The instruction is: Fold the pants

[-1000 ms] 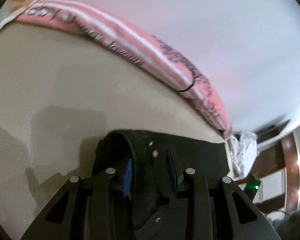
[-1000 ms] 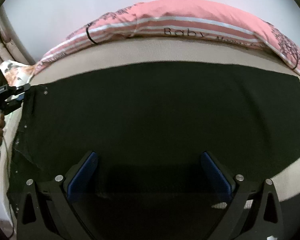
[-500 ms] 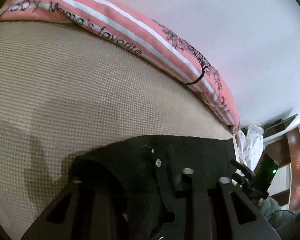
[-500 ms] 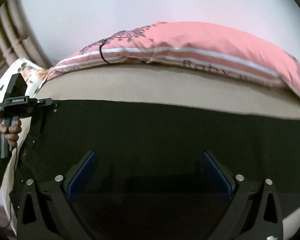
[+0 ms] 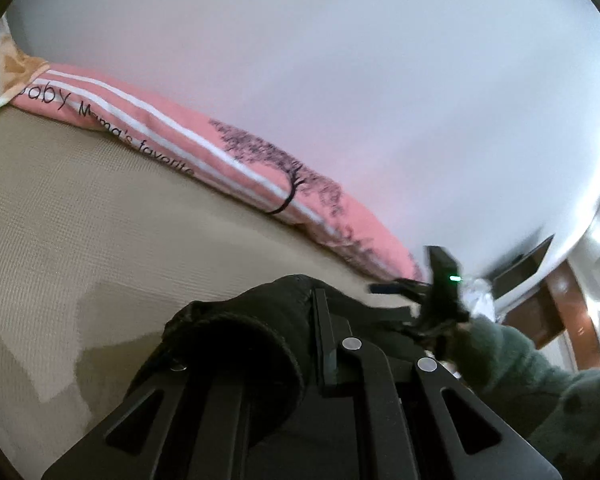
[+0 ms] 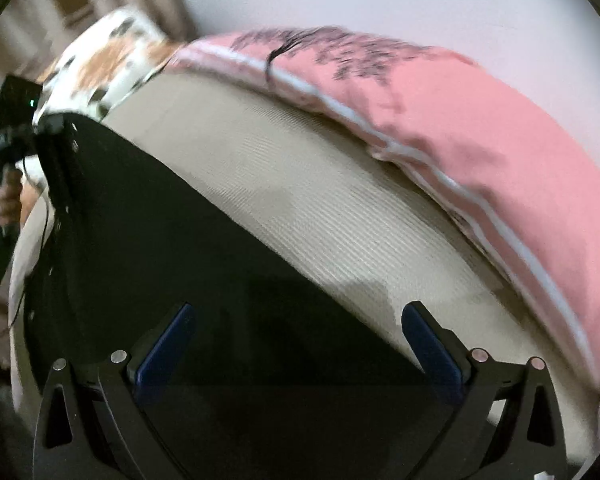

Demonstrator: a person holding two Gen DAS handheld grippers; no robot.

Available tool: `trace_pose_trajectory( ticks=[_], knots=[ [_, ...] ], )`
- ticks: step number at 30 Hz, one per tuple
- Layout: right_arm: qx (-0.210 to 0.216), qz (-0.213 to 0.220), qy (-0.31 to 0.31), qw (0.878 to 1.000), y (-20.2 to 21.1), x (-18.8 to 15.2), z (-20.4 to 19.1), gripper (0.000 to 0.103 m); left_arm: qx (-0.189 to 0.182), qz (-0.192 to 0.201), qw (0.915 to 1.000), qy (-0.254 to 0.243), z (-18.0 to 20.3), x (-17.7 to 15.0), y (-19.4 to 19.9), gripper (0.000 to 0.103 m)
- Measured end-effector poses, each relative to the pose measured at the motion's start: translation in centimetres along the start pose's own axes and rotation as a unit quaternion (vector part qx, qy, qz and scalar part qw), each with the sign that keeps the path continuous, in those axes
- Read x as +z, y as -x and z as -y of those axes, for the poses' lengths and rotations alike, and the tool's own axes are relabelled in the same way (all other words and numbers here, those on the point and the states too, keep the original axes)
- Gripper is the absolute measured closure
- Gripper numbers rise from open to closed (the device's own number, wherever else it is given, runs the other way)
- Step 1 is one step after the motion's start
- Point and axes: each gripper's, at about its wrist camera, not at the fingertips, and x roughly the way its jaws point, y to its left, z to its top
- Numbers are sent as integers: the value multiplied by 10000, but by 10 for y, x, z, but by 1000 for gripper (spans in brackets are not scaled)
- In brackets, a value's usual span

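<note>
The black pants (image 6: 172, 264) lie spread on the beige bed (image 6: 300, 184). In the left wrist view, my left gripper (image 5: 300, 320) is closing the last bit on a bunched edge of the pants (image 5: 252, 320). That edge is pinched between the jaws, lifted off the bed and draped over the left finger. The right wrist view shows the left gripper (image 6: 48, 128) at the far left, holding that raised corner. My right gripper (image 6: 296, 320) stands open above the flat cloth, its blue pads (image 6: 164, 344) wide apart with nothing gripped. The right gripper (image 5: 440, 292) also shows in the left wrist view, held by a green-sleeved hand.
A long pink striped pillow (image 5: 204, 156) lies along the bed's far side against a white wall. A flowered pillow (image 6: 100, 60) sits at one end. Wooden furniture (image 5: 556, 304) stands beyond the bed. Bare beige bed surface (image 5: 80, 220) lies between the pants and the pink pillow.
The left gripper shut on the pants' edge and rose with it, the cloth bunching over its fingers. The right gripper stayed open, swung sideways over the pants and rolled.
</note>
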Motion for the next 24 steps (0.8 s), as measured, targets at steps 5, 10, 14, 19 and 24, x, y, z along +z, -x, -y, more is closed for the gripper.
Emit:
trace_pose_trajectory(
  ticks=[5,10,14,19,24],
  knots=[
    [637,-741,713,9927,-23,27,-1,13,-41,71,10000,-18,12,-3,7,95],
    [1110,-1282,1153,9787,-38,27,-7,35,9,58,10000,79,9,0,11,95],
    [1139,-1548,1201,9740,-45,19,3,43,47,82,9998,148,8,0,13,95],
    [1249,-1629,1054,9730,-41,10,23,64,118,94,9998,149,10,-1,14,95],
    [1172,-1803,1016,9713,-37,-5,34,78,172,87,9996,215,11,-2,15,95]
  ],
)
